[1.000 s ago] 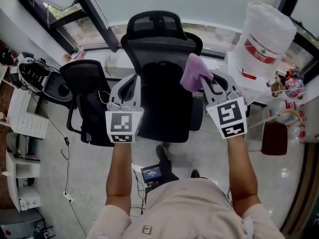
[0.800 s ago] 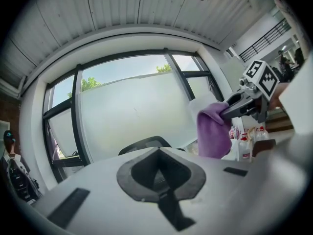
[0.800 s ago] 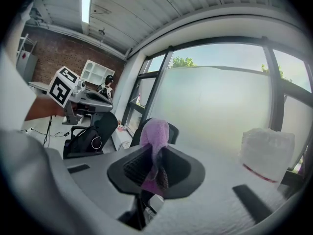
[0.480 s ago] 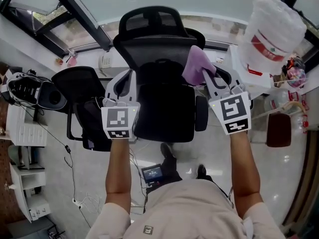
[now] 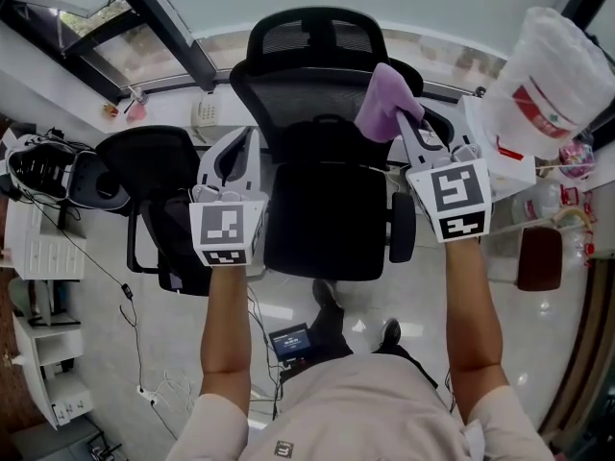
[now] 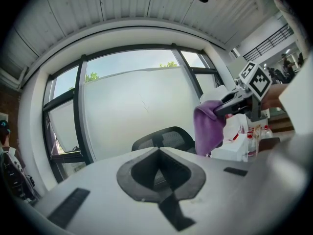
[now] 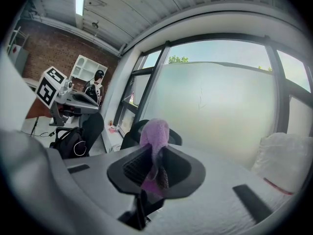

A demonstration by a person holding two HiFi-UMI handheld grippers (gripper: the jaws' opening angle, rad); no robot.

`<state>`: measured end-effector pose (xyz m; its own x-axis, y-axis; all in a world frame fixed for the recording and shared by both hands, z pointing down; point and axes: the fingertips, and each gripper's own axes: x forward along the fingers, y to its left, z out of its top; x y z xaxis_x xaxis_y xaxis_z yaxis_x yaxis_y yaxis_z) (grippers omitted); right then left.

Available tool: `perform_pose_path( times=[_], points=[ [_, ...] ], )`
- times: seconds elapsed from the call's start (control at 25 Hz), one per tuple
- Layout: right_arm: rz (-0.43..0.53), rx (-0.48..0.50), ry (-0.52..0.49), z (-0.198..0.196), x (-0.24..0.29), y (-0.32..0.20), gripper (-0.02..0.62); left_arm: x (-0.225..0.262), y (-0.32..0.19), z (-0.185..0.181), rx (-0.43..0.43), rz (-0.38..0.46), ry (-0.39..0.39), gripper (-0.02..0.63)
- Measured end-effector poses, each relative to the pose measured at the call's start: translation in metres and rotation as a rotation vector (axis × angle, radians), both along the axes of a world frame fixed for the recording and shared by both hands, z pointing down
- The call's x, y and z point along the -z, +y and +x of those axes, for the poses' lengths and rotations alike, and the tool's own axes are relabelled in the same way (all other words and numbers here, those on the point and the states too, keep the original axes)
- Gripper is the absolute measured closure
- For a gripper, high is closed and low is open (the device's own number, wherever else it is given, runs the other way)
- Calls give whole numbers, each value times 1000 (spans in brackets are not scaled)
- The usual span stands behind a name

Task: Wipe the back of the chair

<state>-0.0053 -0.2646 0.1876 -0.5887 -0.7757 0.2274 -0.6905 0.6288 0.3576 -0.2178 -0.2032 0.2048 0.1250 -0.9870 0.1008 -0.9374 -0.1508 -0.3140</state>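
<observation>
A black mesh office chair stands below me with its headrest toward the window. My right gripper is shut on a purple cloth, which hangs over the upper right edge of the backrest. In the right gripper view the cloth bunches up between the jaws of that gripper, with the chair behind it. My left gripper hovers at the backrest's left side, shut with nothing in it. The left gripper view shows the left gripper, the chair's top and the cloth.
A second black chair with a dark bag stands at the left. A large plastic-wrapped white container sits on a white unit at the right. White shelves line the left wall. Window frames run behind the chair. Cables lie on the floor.
Both grippers have moved forward along the chair. The cloth has gone from the seat's right side up to the backrest's upper right edge.
</observation>
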Motion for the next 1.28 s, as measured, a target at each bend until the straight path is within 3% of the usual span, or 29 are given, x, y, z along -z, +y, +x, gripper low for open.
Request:
perform_pose_path(
  times=[0.48, 0.88, 1.28],
  points=[
    [-23, 47, 33, -104, -62, -60, 540, -56, -41, -66, 21, -40, 32, 598],
    [-61, 97, 75, -193, -179, -126, 540, -144, -99, -118, 57, -110, 70, 598],
    [-84, 141, 138, -282, -274, -176, 538, -204, -125, -154, 77, -141, 113, 598]
  ],
)
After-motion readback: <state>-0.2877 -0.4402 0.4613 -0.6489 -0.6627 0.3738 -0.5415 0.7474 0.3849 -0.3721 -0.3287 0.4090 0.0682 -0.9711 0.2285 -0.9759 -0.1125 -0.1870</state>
